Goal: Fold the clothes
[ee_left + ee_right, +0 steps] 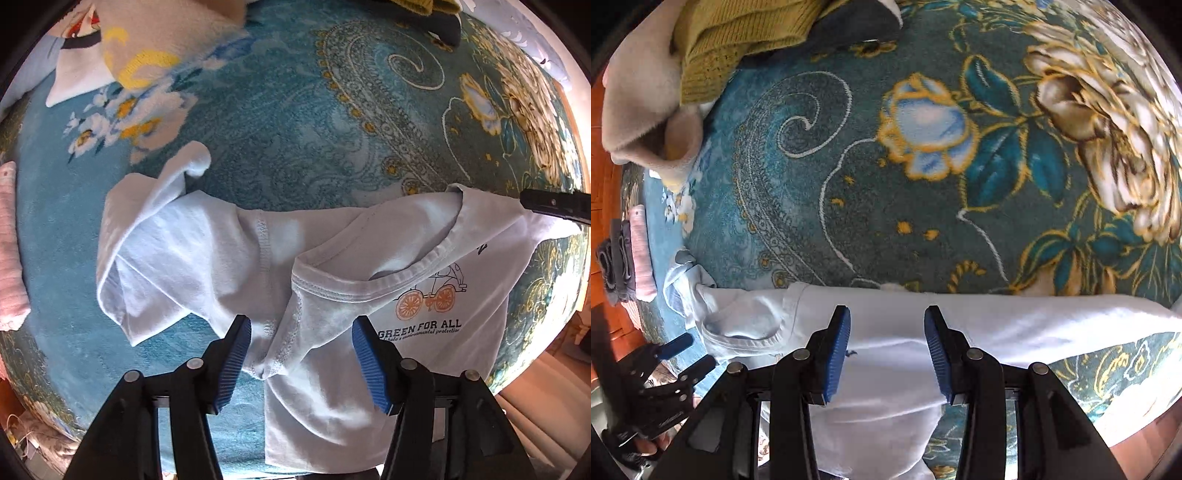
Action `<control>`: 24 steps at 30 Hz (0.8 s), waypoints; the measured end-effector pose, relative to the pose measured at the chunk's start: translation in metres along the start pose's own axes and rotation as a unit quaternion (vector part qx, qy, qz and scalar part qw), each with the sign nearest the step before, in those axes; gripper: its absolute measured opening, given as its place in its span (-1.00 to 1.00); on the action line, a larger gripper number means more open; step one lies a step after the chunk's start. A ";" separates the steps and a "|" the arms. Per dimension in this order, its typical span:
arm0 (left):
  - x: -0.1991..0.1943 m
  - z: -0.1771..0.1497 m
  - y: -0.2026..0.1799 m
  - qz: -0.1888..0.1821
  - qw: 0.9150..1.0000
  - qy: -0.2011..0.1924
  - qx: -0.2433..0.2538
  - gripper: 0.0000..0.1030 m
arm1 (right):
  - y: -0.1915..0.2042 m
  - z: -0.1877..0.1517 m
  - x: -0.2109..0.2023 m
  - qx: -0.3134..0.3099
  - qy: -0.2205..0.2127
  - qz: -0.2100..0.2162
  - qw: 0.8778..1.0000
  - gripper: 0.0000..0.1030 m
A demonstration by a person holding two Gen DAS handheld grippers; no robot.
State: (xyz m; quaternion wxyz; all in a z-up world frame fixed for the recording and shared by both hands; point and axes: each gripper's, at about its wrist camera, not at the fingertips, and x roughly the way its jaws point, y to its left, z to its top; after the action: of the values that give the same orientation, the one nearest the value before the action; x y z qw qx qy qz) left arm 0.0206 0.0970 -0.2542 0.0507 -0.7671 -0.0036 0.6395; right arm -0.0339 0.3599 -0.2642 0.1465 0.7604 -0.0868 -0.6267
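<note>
Our tee [229, 258] lies crumpled on the blanket [295, 110], long axis 9 to 3 o'clock. Both tongs gape empty: left [301, 354] over the collar, right [886, 347] over the body.

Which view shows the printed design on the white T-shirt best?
The left wrist view: the T-shirt shows its bicycle print and lettering clearly beside the collar. The right wrist view shows only plain white cloth and the collar; the print is almost entirely hidden.
</note>
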 end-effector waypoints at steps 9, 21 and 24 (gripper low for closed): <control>0.007 0.019 -0.003 -0.046 0.997 0.010 0.057 -0.62 | -0.038 -0.009 -0.017 0.037 -0.001 -0.027 0.999 -0.17; -0.049 -0.025 -0.058 0.038 0.956 -0.067 0.282 -0.91 | -0.002 0.017 0.013 -0.033 0.033 -0.008 0.999 -0.17; -0.052 -0.033 -0.065 0.039 0.954 -0.068 0.290 -0.92 | 0.008 0.014 0.026 -0.045 0.049 -0.011 0.998 -0.17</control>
State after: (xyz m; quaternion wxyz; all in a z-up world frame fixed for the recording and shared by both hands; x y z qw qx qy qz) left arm 0.0479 0.1554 -0.1924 0.2456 -0.6736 0.2089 0.6651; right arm -0.0417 0.3427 -0.2885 0.1781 0.7836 -0.0426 -0.5937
